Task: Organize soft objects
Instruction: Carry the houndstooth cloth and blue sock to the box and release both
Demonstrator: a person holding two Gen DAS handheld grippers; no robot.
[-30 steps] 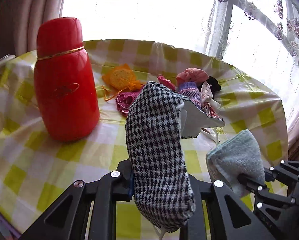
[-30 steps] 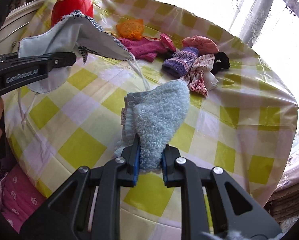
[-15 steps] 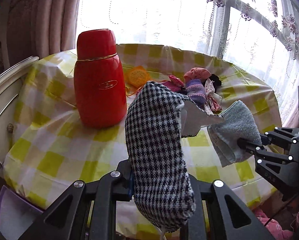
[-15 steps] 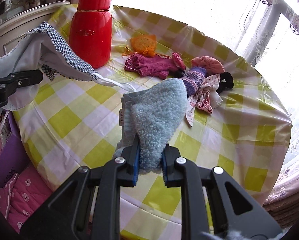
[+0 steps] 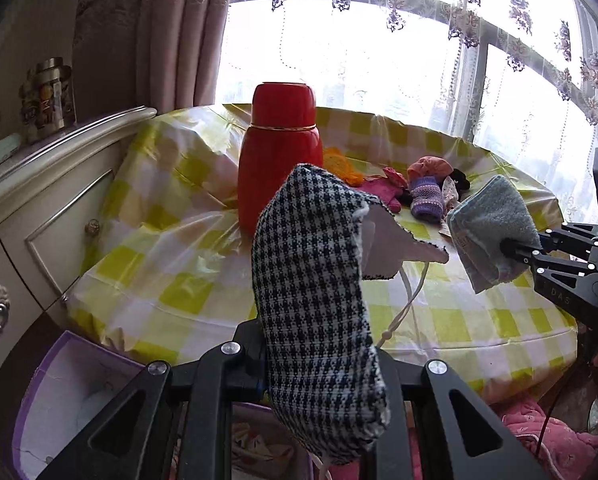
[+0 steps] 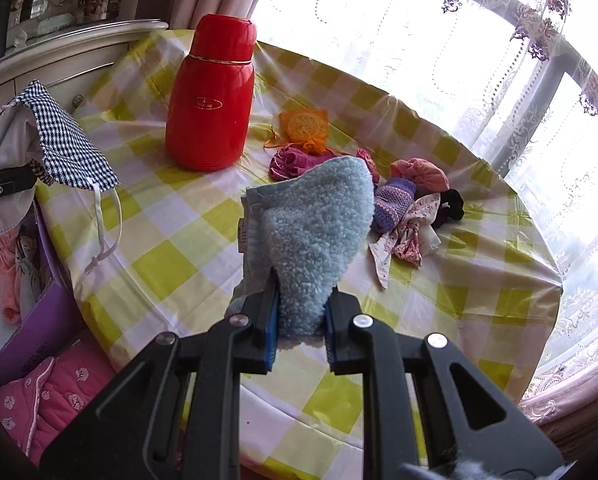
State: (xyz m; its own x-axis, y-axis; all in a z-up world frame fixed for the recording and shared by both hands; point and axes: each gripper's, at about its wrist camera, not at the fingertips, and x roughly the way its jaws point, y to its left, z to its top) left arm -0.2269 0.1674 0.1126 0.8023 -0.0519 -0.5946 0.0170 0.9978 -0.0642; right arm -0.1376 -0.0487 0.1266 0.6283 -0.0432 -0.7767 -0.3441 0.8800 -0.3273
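On the far left, below the table edge, stands the purple box (image 5: pixel 79 396) with its top open, and some soft pieces already lie inside. The left gripper (image 5: pixel 323 364) is the nearer one to it — its jaws are closed tight on the houndstooth mask (image 5: pixel 311 280), which hangs with its long axis about upright between the fingers, the white ear loop (image 5: pixel 403 304) dangling beside. The box lies down and to the left of these fingers, so I judge the coming move is a short carry that way and then a release.

More to the right, the right gripper (image 6: pixel 299 336) pinches the light blue towel (image 6: pixel 315 232) by its lower end. It hangs over the checked tablecloth (image 6: pixel 171 264) — farther from the box. The small pile of knitted things (image 6: pixel 395 200) lies on the far side of the table, beyond the red flask (image 6: pixel 211 96).
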